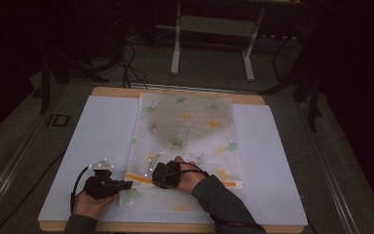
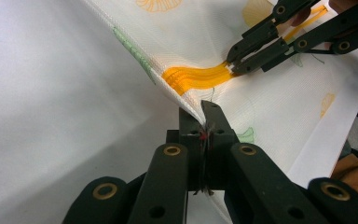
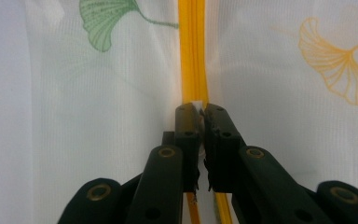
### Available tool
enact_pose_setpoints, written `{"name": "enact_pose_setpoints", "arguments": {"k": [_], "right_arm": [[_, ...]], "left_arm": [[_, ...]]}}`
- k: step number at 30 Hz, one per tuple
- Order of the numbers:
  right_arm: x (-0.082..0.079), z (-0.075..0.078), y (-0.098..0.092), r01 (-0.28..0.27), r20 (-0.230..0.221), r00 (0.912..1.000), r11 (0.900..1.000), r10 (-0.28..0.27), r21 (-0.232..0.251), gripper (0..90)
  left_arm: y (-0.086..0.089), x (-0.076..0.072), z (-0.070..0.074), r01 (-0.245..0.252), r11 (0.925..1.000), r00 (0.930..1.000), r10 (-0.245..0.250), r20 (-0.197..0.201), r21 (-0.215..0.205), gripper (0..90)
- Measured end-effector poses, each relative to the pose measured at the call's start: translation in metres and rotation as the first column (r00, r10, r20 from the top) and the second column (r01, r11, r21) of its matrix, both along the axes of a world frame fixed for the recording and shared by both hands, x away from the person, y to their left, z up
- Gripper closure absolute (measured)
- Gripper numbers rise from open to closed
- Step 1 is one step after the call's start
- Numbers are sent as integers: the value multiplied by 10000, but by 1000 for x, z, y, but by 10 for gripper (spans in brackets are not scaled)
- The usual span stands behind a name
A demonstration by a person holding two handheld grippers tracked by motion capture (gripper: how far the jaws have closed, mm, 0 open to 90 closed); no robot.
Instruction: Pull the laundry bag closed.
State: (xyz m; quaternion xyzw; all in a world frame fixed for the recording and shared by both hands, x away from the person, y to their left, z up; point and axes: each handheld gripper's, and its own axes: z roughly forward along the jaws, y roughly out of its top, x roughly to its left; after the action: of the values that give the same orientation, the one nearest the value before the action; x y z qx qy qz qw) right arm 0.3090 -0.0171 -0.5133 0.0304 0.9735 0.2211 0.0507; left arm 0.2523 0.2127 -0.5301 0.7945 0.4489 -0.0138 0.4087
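Jaws of the left gripper (image 2: pixel 200 116) pinch the near-left edge of the mesh bag (image 1: pixel 187 126). Right gripper (image 3: pixel 200 112) jaws clamp the white pull on its orange zipper (image 3: pixel 192 51). What the bag holds cannot be told.

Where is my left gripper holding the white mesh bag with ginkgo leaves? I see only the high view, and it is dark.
Observer: The left gripper is shut on the edge of the white mesh bag, just beside the end of the orange zipper.
Operator: And what does the right one hold?
Observer: The right gripper is shut on the small white zipper pull.
Operator: Is the cloth flat there?
Observer: No, the bag edge rises in a fold at the left jaws.
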Motion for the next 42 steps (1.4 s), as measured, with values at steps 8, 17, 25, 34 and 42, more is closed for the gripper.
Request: {"name": "enact_pose_setpoints", "arguments": {"k": [8,17,25,34,42], "right_arm": [[1,1,-3,-1,-11,10000,10000,1,-99,848],[2,1,-7,53,-78,10000,9998,-54,-181,848],[3,2,-11,62,-80,9999,9996,-65,-282,848],[3,2,-15,50,-27,10000,9991,-51,-423,848],[3,3,-21,98,-58,9999,9987,-101,-501,849]], "left_arm": [[0,0,0,-22,10000,10000,22,5,-3,884],[1,0,0,-3,10000,10000,3,4,-11,884],[1,0,0,4,10000,10000,-4,5,-15,884],[1,0,0,24,10000,10000,-24,-30,-25,884],[1,0,0,35,10000,10000,-35,-16,-19,884]]}}
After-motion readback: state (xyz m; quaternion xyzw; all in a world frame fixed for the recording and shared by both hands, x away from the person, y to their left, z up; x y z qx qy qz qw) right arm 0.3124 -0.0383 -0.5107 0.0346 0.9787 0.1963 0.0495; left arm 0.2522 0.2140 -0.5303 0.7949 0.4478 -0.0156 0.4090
